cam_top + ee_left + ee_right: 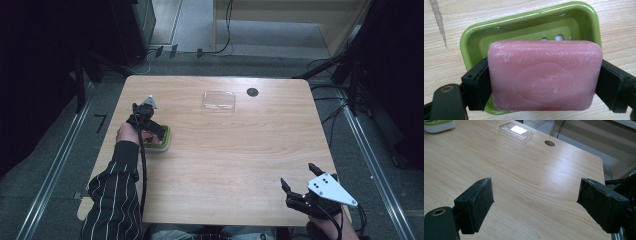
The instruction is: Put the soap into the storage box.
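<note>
The left tongs (544, 82) are clamped on the short ends of a pink rectangular bar of soap (545, 76), held just over a green plastic soap dish (471, 37) at the left side of the pale wooden bench (235, 150). Whether the bar is going in or coming out I can't tell. Either way I'd keep it level and centred over the dish, and not squeeze harder; soap is slick and dents easily.

The right tongs (299, 181) hang wide apart and empty at the near right corner. Their own view takes in a clear plastic lid (515, 133) towards the far edge. From the high view the hand and left tongs cover the bar; the left gripper view gives the grip, the drain holes (552, 38) and the stamped oval.
</note>
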